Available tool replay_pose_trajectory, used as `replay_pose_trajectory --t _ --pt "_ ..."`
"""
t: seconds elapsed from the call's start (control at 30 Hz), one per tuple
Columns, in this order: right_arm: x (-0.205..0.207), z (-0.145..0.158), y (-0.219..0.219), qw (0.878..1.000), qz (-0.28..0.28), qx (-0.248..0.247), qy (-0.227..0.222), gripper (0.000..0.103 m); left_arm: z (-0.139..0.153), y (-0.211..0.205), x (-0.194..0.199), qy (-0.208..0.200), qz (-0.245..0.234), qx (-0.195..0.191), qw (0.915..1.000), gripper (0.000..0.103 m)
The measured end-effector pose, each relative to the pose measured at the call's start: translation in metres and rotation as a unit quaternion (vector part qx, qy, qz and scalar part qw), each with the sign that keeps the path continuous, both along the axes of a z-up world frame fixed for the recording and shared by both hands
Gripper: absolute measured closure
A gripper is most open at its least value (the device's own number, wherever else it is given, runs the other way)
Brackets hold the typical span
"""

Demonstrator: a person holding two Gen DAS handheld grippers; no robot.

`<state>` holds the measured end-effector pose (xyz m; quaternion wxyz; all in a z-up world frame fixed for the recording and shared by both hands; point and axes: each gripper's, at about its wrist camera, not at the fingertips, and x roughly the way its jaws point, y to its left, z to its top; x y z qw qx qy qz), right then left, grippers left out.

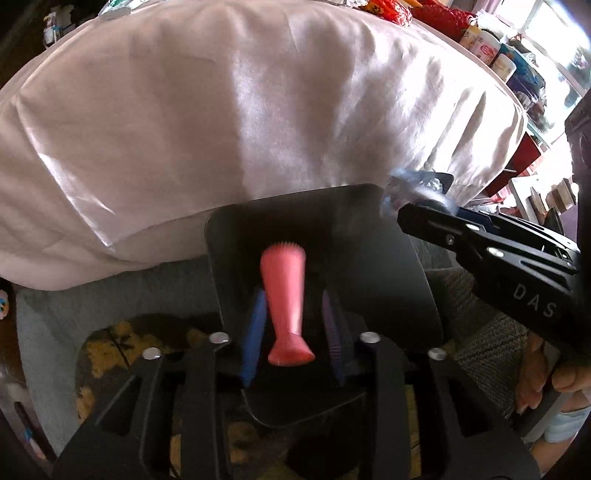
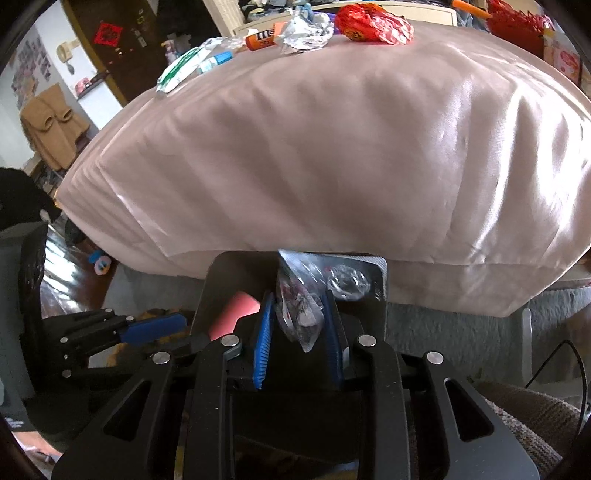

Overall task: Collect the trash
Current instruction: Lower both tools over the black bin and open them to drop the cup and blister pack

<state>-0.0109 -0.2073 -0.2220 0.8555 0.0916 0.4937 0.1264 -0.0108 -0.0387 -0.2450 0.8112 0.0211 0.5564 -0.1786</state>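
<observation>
Draped in a shiny pale cloth (image 2: 332, 147), a rounded table fills the background of both wrist views, with clutter of jars and boxes seen at the far right in the left view. At the cloth's far edge more litter is left lying: a red foil wrapper (image 2: 375, 23), a crumpled silver wrapper (image 2: 306, 33), an orange candy packet (image 2: 262, 38) and a green-and-white sachet (image 2: 177, 70).

Below the table edge, a black dustpan (image 1: 388, 258) is held out by its pink handle (image 1: 286, 306), on which the left gripper (image 1: 291, 325) is closed, its blue pads pressed in at either side. Just beside and above the pan's right rim, the right gripper (image 2: 299, 328) is clamped on a clear plastic wrapper (image 2: 299, 306), with a used blister pack (image 2: 354, 280) seen right behind it; whether the pack is pinched too or lies apart cannot be told.

The step in hand is judged to be the drop-off: one piece of trash is carried at the pan but not yet released. The next move would call for the wrapper to be brought squarely over the pan's flat bed and the right jaws to be spread, while the pan is kept level. After that, the four pieces on the far edge of the table would remain to be fetched.
</observation>
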Motion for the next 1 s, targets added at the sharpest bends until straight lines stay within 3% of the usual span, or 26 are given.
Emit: replay_pose_trajectory --t 0.07,0.1,0.53,1.0 --pt "0.001 0.000 -0.002 1.000 -0.004 0.002 0.000 0.058 0.001 -0.001 0.001 0.000 0.002 0.001 1.0000 0.067" --pt "0.001 0.000 -0.002 1.000 -0.005 0.002 0.000 0.056 0.001 0.000 0.001 0.001 0.003 0.001 1.0000 0.066" --pt "0.002 0.011 -0.017 0.999 -0.042 0.003 -0.020 0.055 0.028 0.023 0.013 -0.041 0.038 0.001 0.9984 0.056" --pt "0.039 0.084 -0.064 0.989 -0.104 -0.024 -0.102 0.055 0.092 0.010 0.048 -0.131 0.032 -0.022 0.9906 0.029"
